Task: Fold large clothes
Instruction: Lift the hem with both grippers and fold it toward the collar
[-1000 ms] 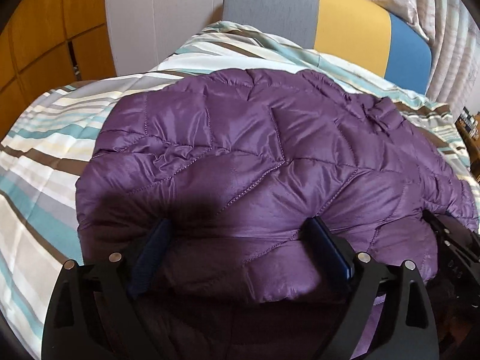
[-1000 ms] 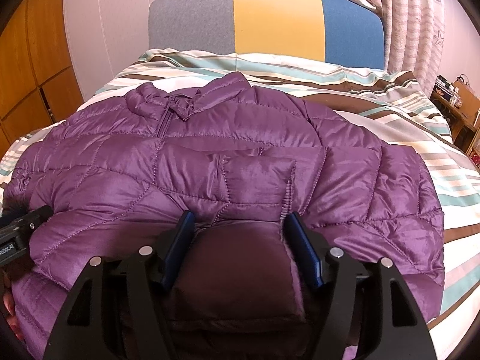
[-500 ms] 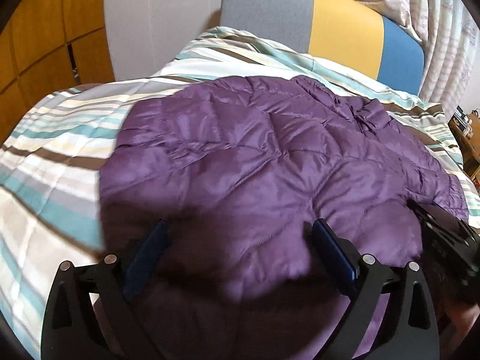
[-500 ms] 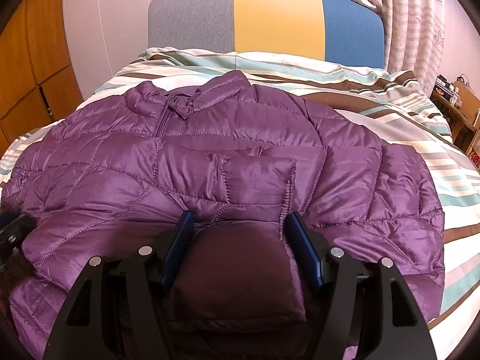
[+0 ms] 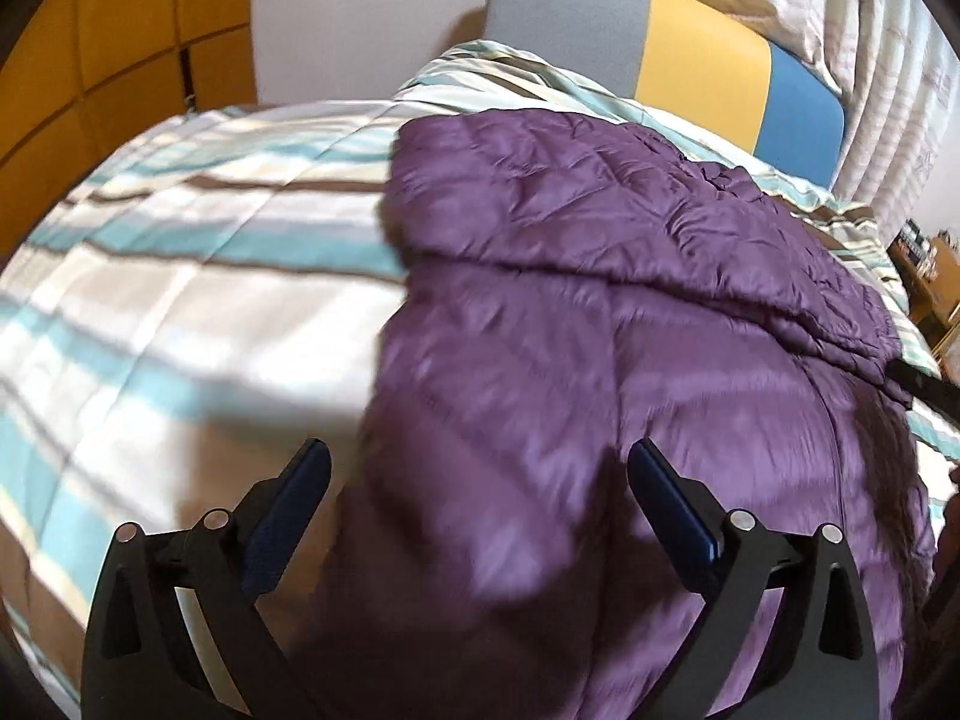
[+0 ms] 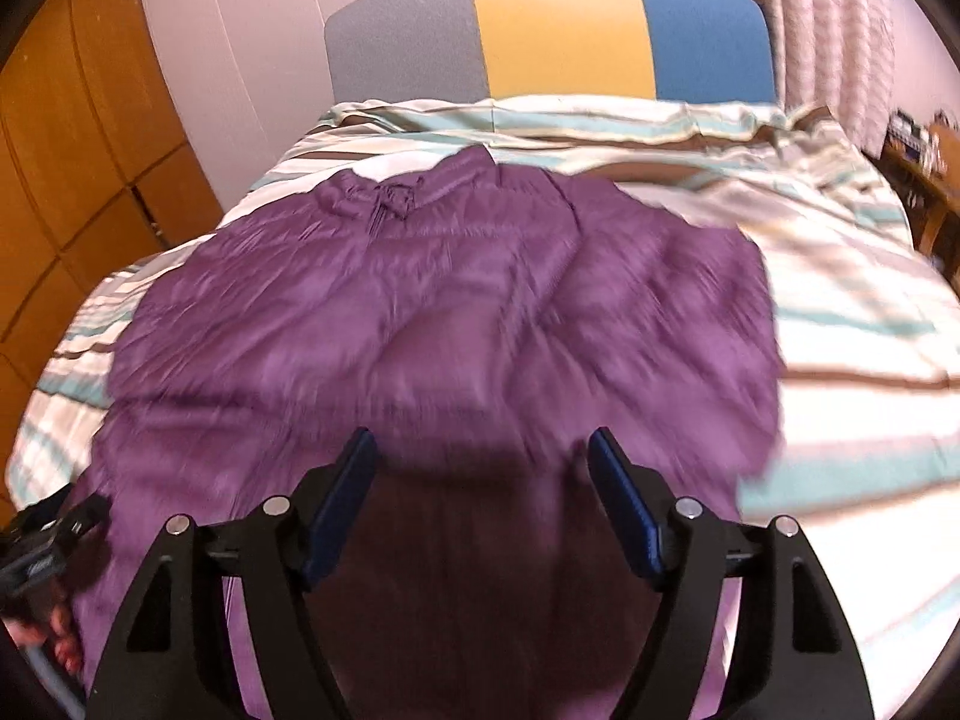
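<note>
A large purple quilted puffer jacket (image 5: pixel 600 312) lies spread on a striped bed; it also shows in the right wrist view (image 6: pixel 432 312), collar towards the headboard. My left gripper (image 5: pixel 477 480) is open and empty above the jacket's left edge, its left finger over the bedding. My right gripper (image 6: pixel 483 474) is open and empty above the jacket's near hem. Both views are motion-blurred. The left gripper's body shows at the lower left of the right wrist view (image 6: pixel 42 546).
The bed has a white, teal and brown striped cover (image 5: pixel 180 276) and a grey, yellow and blue headboard (image 6: pixel 558 30). Wooden cabinets (image 6: pixel 66 168) stand on the left. Curtains (image 6: pixel 840 30) and a small wooden shelf (image 6: pixel 924 180) are on the right.
Both grippers have pulled back and up from the jacket. The left gripper has swung left, so more bedding shows. The jacket's sleeve now lies folded across its body.
</note>
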Demonstrator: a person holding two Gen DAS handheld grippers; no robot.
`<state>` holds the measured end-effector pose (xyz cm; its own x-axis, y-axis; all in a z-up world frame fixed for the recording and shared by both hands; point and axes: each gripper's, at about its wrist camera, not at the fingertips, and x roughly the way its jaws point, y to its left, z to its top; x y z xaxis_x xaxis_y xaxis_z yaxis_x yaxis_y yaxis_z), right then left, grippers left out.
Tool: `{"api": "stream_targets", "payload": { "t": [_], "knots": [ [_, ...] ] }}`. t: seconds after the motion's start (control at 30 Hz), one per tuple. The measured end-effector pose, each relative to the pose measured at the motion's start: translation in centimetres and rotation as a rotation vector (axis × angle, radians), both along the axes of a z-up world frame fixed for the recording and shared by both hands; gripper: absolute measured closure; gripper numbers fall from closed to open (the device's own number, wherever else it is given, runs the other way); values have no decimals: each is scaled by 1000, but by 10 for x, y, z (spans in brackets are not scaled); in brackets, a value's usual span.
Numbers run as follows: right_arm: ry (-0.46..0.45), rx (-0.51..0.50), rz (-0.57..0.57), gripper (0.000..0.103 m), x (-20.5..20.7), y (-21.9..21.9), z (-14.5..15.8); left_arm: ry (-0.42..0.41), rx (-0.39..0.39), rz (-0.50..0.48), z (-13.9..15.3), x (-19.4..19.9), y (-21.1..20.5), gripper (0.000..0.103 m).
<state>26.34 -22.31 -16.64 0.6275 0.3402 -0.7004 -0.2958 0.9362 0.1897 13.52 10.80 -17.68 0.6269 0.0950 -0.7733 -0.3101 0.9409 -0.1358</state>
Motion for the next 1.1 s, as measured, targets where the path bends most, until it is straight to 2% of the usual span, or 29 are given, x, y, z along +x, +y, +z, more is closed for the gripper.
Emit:
{"api": "stream_targets", "payload": {
  "t": [0.33,0.5,0.67,0.77,0.9,1.07,1.1],
  "knots": [
    [82,64,-62,33,-88,-104,-12,-23,-21,7,-4,-59,9,5],
    [128,82,-50,42,-123,-137,-17,-25,-43,-23,-5,-78,9,18],
    [153,51,-8,47,-161,-152,-23,-27,-63,-57,-3,-97,10,32],
    [180,45,13,55,-176,-157,-29,-25,-65,-72,-4,-107,9,40],
    [239,71,47,62,-185,-157,-38,-17,-64,-100,-4,-119,7,42],
    [269,88,93,65,-197,-155,-49,-5,-58,-142,-9,-135,2,42],
    [268,99,89,69,-197,-152,-52,-3,-44,-149,-10,-136,-1,48]
  ]
}}
